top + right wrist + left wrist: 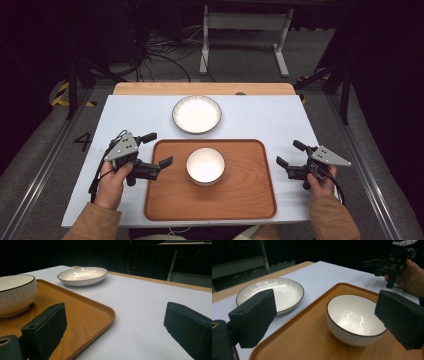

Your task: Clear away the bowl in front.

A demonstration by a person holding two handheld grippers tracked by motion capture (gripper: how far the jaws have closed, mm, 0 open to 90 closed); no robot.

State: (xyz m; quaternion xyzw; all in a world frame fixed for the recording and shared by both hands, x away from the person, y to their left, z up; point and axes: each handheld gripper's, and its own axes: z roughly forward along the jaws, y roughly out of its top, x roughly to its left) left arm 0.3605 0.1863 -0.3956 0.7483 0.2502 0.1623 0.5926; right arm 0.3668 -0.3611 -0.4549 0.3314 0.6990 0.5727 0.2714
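Note:
A white bowl (205,166) with a dark rim stands near the middle of a wooden tray (165,205). Behind the tray a white plate (197,114) with a dark rim lies on the white table. My left gripper (157,149) is open at the tray's left edge, its jaws pointing toward the bowl (354,320) and plate (272,291). My right gripper (290,154) is open just right of the tray, with nothing between its jaws. From the right gripper view the tray (82,312), the bowl (15,293) and the plate (82,275) lie ahead to the left.
The white table top (270,117) has a wooden strip (200,88) along its far edge. A metal stand (245,30) and cables (160,55) lie on the floor beyond. Dark frame rails run along both sides of the table.

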